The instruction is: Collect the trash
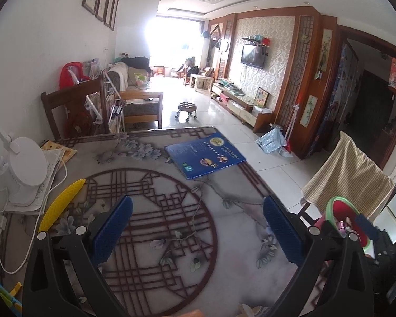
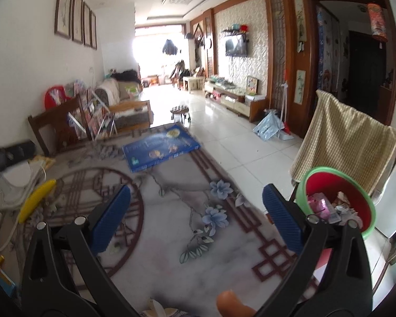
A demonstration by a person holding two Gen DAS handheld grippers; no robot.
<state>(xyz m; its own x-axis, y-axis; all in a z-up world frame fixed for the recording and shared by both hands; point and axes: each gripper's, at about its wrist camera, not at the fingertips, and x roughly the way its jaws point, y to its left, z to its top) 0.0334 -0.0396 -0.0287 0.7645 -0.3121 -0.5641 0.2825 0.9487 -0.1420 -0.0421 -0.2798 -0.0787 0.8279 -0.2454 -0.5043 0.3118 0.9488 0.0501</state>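
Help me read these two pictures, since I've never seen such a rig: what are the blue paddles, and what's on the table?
A person holds a two-finger gripper in each hand, with a fisheye camera on each looking along its fingers. One picture is from the left gripper, the other from the right gripper. The blue paddles are the finger pads; both grippers are open and hold nothing. On the patterned table lie a blue book, a yellow banana-shaped object and a white lamp base. Beside the table stands a green-rimmed bin with trash inside.
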